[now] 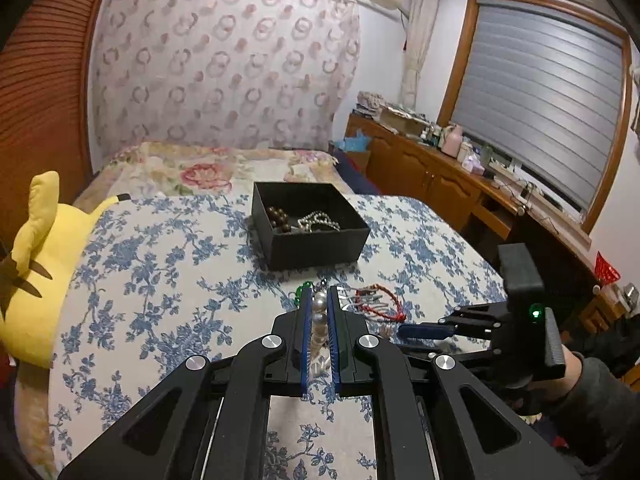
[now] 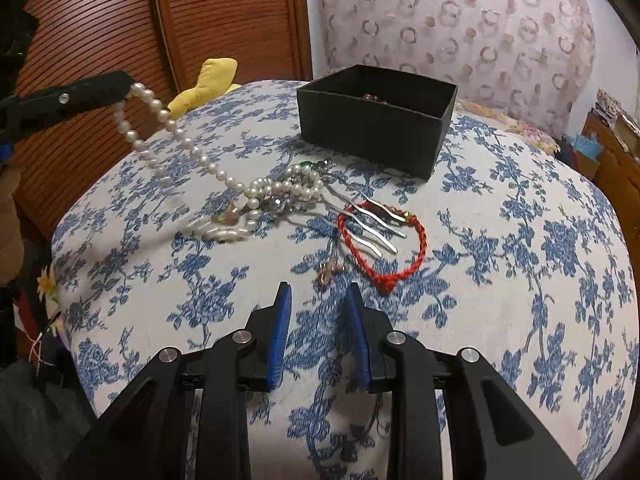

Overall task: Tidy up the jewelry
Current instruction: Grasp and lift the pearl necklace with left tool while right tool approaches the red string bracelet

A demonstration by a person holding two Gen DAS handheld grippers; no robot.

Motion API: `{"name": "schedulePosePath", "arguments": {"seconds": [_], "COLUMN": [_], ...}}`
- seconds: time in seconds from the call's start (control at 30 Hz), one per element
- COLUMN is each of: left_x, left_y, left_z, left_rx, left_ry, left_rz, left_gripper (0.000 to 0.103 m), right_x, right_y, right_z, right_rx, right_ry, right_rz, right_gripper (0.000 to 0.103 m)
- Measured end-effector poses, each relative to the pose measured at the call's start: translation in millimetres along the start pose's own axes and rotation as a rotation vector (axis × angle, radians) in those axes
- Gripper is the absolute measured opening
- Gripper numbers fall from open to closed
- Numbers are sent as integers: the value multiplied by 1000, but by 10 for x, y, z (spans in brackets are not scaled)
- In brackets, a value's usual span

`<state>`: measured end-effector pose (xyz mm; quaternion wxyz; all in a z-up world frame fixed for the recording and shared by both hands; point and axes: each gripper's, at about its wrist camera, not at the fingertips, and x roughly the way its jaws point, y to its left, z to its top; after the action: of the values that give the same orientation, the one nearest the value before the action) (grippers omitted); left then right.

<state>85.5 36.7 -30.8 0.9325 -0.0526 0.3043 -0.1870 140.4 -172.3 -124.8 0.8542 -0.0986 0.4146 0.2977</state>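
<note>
My left gripper [image 1: 319, 294] is shut on a white pearl necklace [image 1: 319, 312] and lifts one end off the bed; in the right wrist view the necklace [image 2: 176, 132] hangs from the left gripper [image 2: 128, 84] down to a heap of jewelry [image 2: 280, 196]. A red braided bracelet [image 2: 384, 240] lies around a silver hair comb [image 2: 372, 224]. A small gold piece [image 2: 328, 272] lies just ahead of my right gripper [image 2: 318, 296], which is open and empty. The black box [image 2: 376, 120] holds brown beads [image 1: 278, 216] and a silver chain [image 1: 320, 220].
The blue-flowered bedspread [image 2: 520, 260] covers the bed. A yellow plush toy [image 1: 40, 264] lies at the left edge. A wooden cabinet [image 1: 440, 176] with clutter runs under the window at the right. A slatted wooden door [image 2: 120, 28] stands behind the bed.
</note>
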Motion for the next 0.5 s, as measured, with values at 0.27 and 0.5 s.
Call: {"name": "schedulePosePath", "arguments": {"seconds": [0.27, 0.5], "left_x": [-92, -95], "left_y": [23, -23], "left_z": [151, 251], "left_rx": [5, 18], "left_ry": [-34, -48], "left_rz": [15, 20], "left_gripper": [6, 6], "right_x": [134, 68], "right_y": [58, 61], "right_z": [131, 112], "right_rx": [-61, -73], "right_ry": [10, -13], "right_rz": [-58, -73], "right_gripper": [18, 11]}}
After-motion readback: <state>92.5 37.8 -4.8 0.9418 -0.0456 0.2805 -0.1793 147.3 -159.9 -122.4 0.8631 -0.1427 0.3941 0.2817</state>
